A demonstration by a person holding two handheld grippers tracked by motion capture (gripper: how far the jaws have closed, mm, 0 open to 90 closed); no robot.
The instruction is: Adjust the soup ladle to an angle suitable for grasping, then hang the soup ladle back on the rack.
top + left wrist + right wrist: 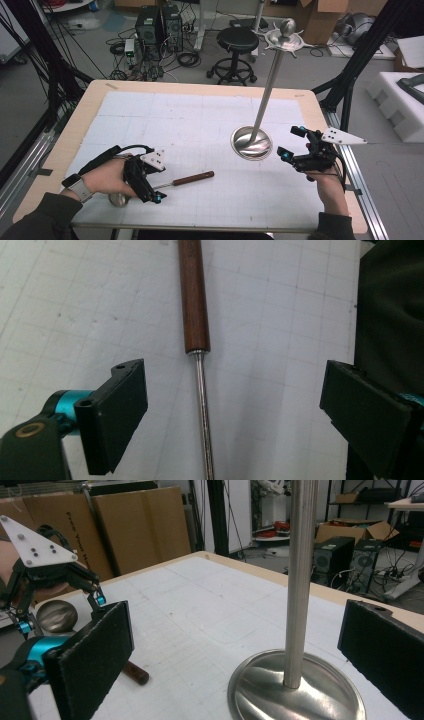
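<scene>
A ladle with a brown wooden handle [194,178] [194,300] and a thin steel shaft lies flat on the white gridded mat [200,120]. Its bowl [119,199] [56,615] sits under the left hand. My left gripper [151,191] [235,390] is open just above the shaft, one pad on each side, neither touching it. A steel stand [267,87] [300,580] rises from a round base [251,142] [295,690] and has hooks at its top. My right gripper [292,143] [240,655] is open right of the base, its jaws either side of the pole but short of it.
The wooden table's front edge [200,227] runs close to both forearms. On the floor behind the table are a black stool [237,45], computer towers [157,25] and cables. White foam blocks [400,105] lie to the right, past a black frame leg.
</scene>
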